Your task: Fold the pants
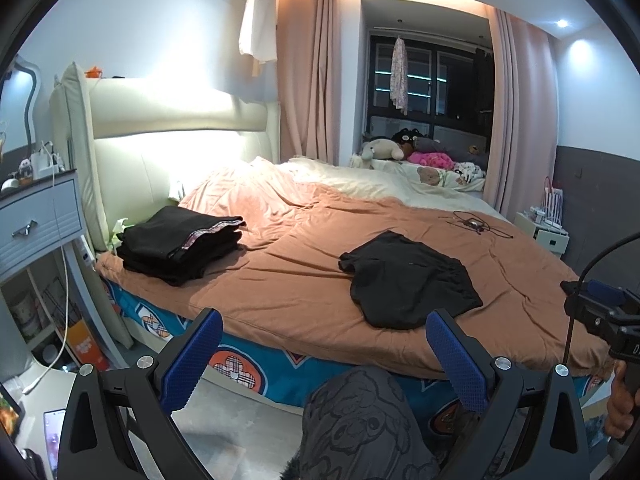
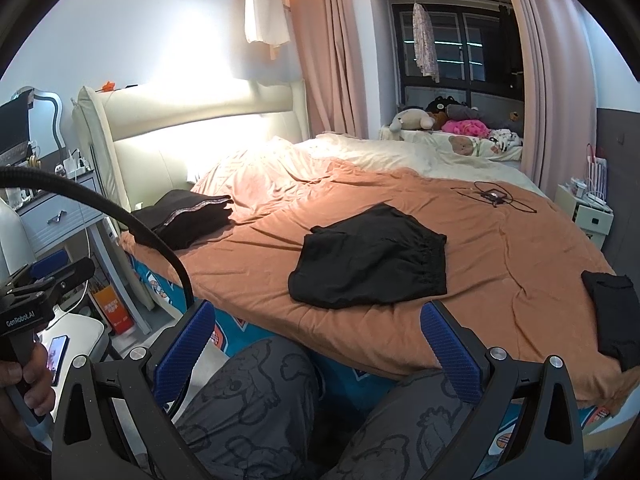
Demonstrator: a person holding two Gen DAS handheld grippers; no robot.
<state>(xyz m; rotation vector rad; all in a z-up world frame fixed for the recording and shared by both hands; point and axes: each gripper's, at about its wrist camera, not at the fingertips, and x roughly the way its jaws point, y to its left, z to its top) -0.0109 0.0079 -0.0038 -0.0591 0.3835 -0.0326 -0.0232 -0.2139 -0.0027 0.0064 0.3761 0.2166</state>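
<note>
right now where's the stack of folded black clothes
The stack of folded black clothes sits on the orange duvet at the bed's left near corner, beside the cream headboard, left of the loose black shorts in both views.

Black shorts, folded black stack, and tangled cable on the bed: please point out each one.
black shorts [image 2: 372,258], right wrist view, middle of the fabric
folded black stack [image 1: 180,242], left wrist view, top layer
tangled cable [image 2: 494,195], right wrist view, its dark centre

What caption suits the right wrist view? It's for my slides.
Open right claw hovers before black shorts lying flat on the orange bedspread.
</note>
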